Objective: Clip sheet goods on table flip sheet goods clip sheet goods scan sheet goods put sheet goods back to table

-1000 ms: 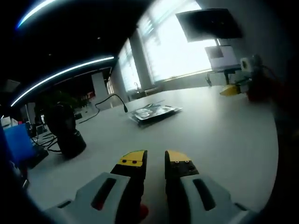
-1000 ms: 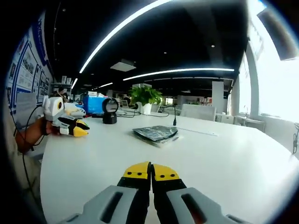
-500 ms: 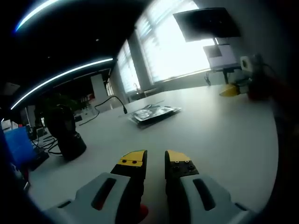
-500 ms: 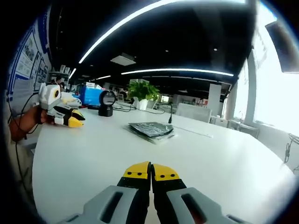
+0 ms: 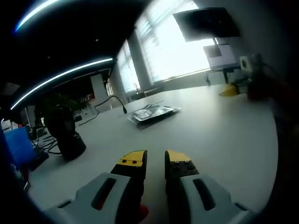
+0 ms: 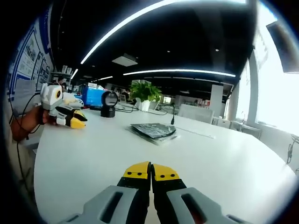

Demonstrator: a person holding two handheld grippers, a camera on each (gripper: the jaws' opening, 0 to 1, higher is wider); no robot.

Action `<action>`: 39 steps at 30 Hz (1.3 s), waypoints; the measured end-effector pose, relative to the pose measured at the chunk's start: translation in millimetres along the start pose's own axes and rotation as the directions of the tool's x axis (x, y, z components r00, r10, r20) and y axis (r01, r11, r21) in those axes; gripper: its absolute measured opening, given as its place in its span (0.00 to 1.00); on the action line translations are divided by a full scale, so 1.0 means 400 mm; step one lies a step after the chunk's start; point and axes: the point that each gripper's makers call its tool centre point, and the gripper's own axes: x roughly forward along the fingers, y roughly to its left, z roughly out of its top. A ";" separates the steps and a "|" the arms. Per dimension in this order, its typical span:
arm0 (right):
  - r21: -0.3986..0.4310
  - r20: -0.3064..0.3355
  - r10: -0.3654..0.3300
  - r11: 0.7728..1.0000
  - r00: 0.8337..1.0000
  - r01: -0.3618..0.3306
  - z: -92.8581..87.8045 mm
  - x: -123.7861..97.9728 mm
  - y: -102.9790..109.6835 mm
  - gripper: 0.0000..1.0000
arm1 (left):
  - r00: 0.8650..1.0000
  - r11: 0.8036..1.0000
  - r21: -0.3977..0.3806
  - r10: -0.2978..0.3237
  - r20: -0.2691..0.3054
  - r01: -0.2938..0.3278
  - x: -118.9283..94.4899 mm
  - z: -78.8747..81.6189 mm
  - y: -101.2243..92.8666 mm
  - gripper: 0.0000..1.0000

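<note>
A small stack of dark, shiny sheet goods (image 5: 154, 113) lies flat on the white table (image 5: 219, 140), well ahead of my left gripper (image 5: 155, 157), whose yellow-tipped jaws stand a little apart with nothing between them. In the right gripper view the same sheet goods (image 6: 155, 130) lie ahead and slightly right of centre. My right gripper (image 6: 151, 171) is shut, jaws touching, holding nothing. The left gripper (image 6: 70, 120) also appears at the far left of the right gripper view, held by a hand. The right gripper (image 5: 233, 88) shows at the far right of the left gripper view.
A black barcode scanner on a stand (image 5: 65, 130) sits left of the left gripper; the scanner (image 6: 109, 103) is also seen far back in the right gripper view. Cables, a blue box (image 6: 93, 97) and a potted plant (image 6: 145, 95) stand at the table's far edge.
The right gripper view has shifted slightly, so its camera moved a little. The sheet goods lie where they were and both grippers keep their state.
</note>
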 end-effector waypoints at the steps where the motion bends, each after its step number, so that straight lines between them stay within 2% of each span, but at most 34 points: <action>1: -0.001 0.000 0.002 1.000 1.000 -0.002 0.001 0.000 0.002 0.00 | 1.000 1.000 0.003 0.002 -0.002 -0.002 0.000 -0.001 0.000 0.08; 39: -0.008 -0.005 -0.012 1.000 1.000 0.012 0.002 0.000 -0.001 0.00 | 1.000 1.000 0.016 -0.012 0.006 0.012 0.000 0.001 -0.008 0.08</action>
